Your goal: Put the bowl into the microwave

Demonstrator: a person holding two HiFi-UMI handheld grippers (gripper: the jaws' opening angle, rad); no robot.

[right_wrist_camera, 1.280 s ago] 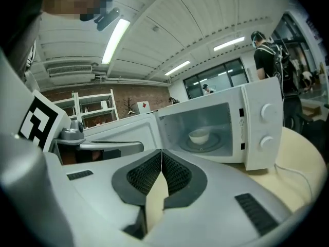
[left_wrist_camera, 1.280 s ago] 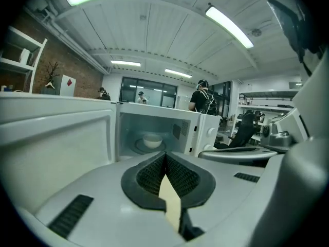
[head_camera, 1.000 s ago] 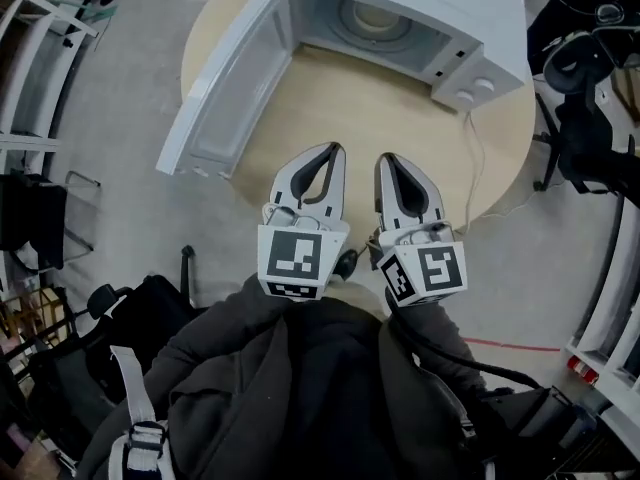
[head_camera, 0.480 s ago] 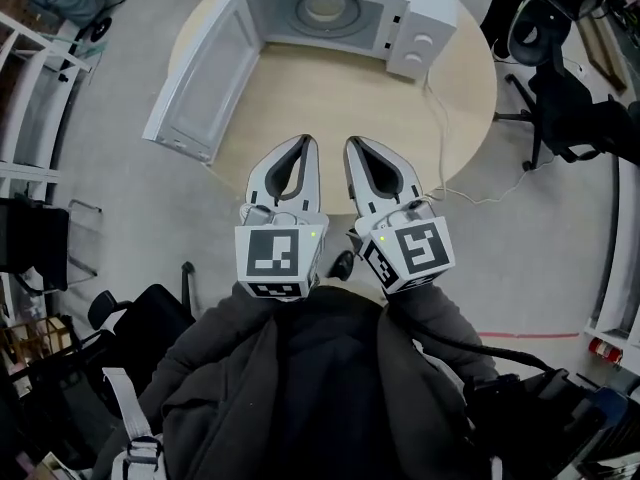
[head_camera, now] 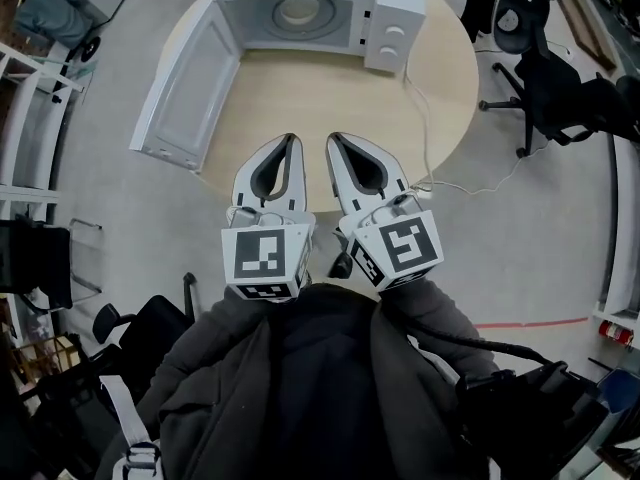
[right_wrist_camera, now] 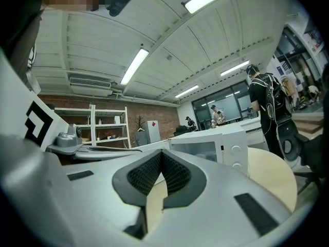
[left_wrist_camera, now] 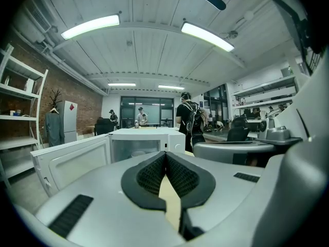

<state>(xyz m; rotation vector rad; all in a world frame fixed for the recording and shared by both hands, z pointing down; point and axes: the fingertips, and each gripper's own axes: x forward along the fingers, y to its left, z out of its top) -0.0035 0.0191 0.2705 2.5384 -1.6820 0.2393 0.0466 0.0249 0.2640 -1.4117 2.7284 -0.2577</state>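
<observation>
Left tongs (head_camera: 291, 140) are pressed together on nothing, over the near edge of the round pale wooden tabletop (head_camera: 330, 88). Right tongs (head_camera: 333, 138), just beside them, are likewise closed and empty. Beyond, the hinged white door (head_camera: 185, 98) hangs open leftward, and a pale round bowl (head_camera: 297, 11) sits inside the white microwave (head_camera: 392, 13).

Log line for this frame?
left gripper: shut, empty | right gripper: shut, empty | white box microwave: door open, on round light-wood table
</observation>
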